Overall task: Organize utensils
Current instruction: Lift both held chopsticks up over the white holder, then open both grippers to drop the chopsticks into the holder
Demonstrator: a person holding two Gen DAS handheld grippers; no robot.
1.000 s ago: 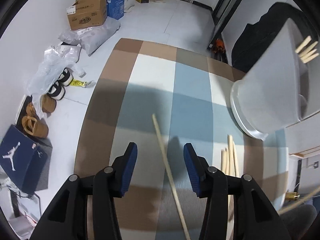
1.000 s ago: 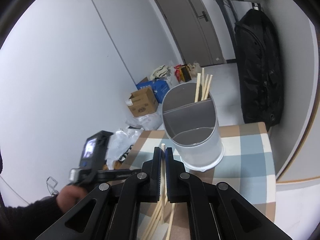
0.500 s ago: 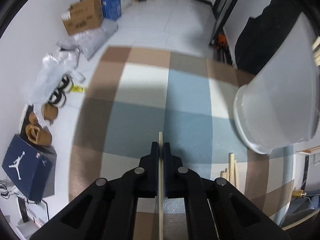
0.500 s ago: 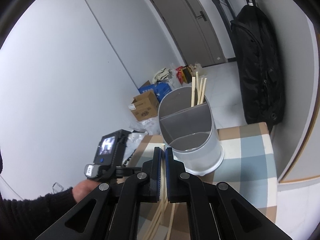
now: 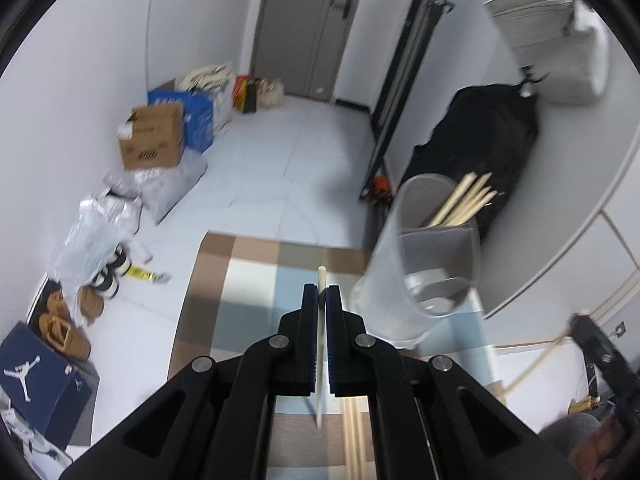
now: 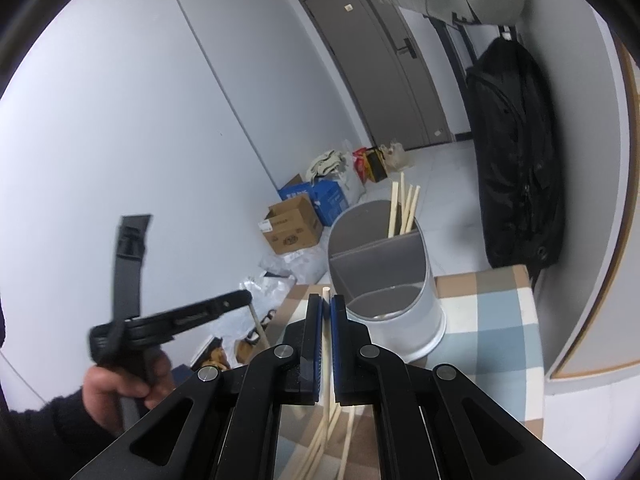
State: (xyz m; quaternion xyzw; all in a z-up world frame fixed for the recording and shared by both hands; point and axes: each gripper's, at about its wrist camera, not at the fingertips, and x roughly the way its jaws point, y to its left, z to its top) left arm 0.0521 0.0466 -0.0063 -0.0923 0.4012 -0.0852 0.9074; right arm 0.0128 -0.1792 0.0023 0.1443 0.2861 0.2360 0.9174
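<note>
My left gripper [image 5: 322, 294] is shut on a pale wooden chopstick [image 5: 321, 276] and holds it above the checked tablecloth [image 5: 248, 280]; the stick's tip pokes out past the blue pads. To its right stands a translucent white holder [image 5: 424, 272] with a grey divider, and several chopsticks [image 5: 464, 200] lean in its far compartment. My right gripper [image 6: 329, 304] is shut on another chopstick [image 6: 326, 292], short of the holder [image 6: 384, 280]. Loose chopsticks [image 6: 324, 432] lie on the cloth below it. In the right wrist view a hand [image 6: 120, 384] holds the left gripper up at the left.
Cardboard boxes [image 5: 152, 140], plastic bags [image 5: 100, 224] and shoes [image 5: 64, 320] crowd the floor left of the table. A black bag [image 6: 516, 152] hangs on the wall beyond the holder. A closed door [image 5: 308, 24] is at the back. The table's left edge is close.
My left gripper closed on the chopstick that lay on the cloth and rose with it, tilting up toward the room. My right gripper stayed put, still shut on its chopstick.
</note>
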